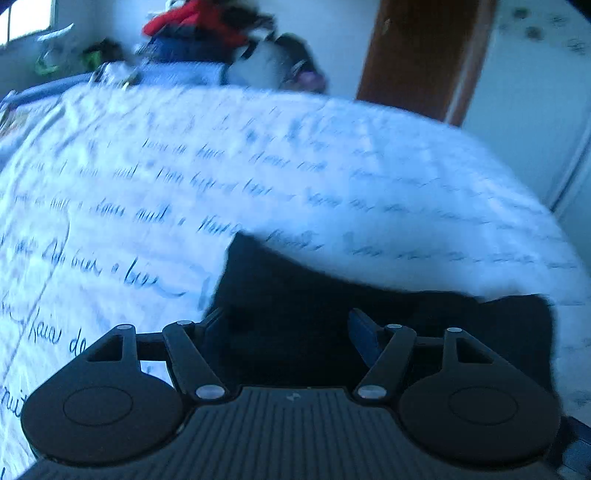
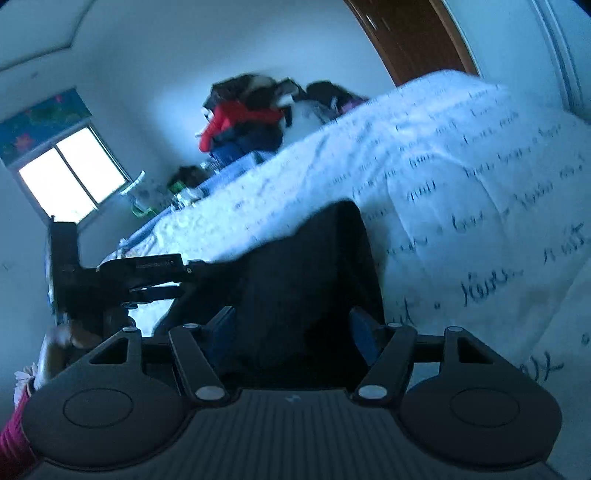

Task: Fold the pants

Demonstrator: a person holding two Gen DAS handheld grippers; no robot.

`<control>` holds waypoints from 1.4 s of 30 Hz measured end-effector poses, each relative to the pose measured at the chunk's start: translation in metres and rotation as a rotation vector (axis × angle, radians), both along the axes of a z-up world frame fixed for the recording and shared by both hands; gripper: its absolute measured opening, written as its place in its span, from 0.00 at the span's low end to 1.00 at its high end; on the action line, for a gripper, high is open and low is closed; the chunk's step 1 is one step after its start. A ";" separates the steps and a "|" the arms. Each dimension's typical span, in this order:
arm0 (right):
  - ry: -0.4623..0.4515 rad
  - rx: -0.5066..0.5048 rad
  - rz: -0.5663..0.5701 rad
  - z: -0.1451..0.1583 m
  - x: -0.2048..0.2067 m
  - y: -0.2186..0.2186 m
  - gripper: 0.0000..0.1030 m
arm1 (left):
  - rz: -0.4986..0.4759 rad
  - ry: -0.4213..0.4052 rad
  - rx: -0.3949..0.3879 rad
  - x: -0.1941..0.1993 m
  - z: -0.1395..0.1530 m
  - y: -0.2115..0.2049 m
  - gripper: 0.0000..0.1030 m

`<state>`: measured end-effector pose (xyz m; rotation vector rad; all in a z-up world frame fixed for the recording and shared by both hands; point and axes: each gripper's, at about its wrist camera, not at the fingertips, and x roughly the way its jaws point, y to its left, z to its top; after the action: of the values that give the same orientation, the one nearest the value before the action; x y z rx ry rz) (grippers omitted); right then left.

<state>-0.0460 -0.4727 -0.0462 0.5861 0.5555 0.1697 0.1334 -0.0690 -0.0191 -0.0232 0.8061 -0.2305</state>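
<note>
The dark pants (image 1: 332, 325) lie on the white bed cover (image 1: 258, 166), which is printed with blue handwriting, near its front edge. My left gripper (image 1: 288, 328) hangs just over them, jaws wide apart, with dark cloth showing between the fingers and no pad seen pressing on it. In the right wrist view the pants (image 2: 306, 266) form a dark folded strip running away from me. My right gripper (image 2: 295, 332) is open above their near end. The left gripper (image 2: 184, 278) reaches in from the left, held by a hand (image 2: 55, 347) with a red sleeve (image 2: 14, 435).
A heap of red, blue and dark clothes (image 1: 207, 33) sits at the bed's far end. A brown wooden door (image 1: 417, 55) stands behind on the right, beside a white wall. A bright window (image 2: 74, 177) is at the far left.
</note>
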 end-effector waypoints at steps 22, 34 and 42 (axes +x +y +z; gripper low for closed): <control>0.066 -0.008 0.060 -0.012 0.001 0.000 0.13 | 0.083 -0.165 0.105 -0.010 -0.008 -0.005 0.73; -0.028 -0.354 0.131 0.035 0.062 0.028 0.18 | -0.053 -0.198 0.083 -0.066 0.010 -0.019 0.76; -0.015 -0.486 0.033 0.032 0.058 0.034 0.21 | -0.113 -0.177 0.135 -0.085 -0.004 -0.027 0.78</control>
<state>0.0119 -0.4386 -0.0145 0.1030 0.5667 0.0649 0.0483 -0.0964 -0.0234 0.1681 0.6459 -0.2804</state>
